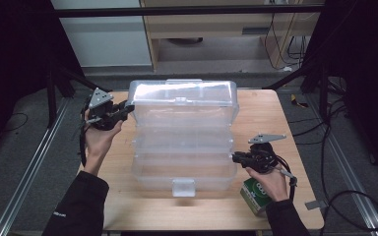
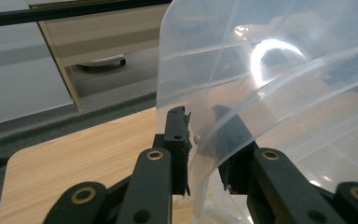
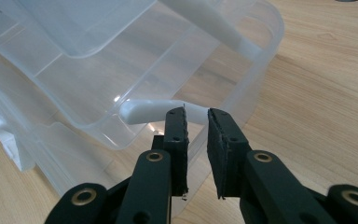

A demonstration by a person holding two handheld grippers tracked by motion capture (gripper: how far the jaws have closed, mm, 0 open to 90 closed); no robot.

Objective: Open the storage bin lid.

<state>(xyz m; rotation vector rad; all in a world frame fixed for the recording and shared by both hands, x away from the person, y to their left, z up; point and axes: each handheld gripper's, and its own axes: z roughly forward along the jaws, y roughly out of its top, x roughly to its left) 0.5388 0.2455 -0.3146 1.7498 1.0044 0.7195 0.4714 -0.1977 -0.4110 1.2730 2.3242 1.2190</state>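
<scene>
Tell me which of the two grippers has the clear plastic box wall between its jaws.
The left gripper: the lid edge of the clear tiered storage box stands between its jaws. The right gripper reaches the white hinge arm.

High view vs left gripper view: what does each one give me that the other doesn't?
High view: the right gripper at the clear box's right side, a green carton under that hand, and the box's white front latch.
Left gripper view: close up, the lid's edge running between the black jaws, one jaw seen through the plastic.
Both: the left gripper, the raised lid and the wooden table.
</scene>
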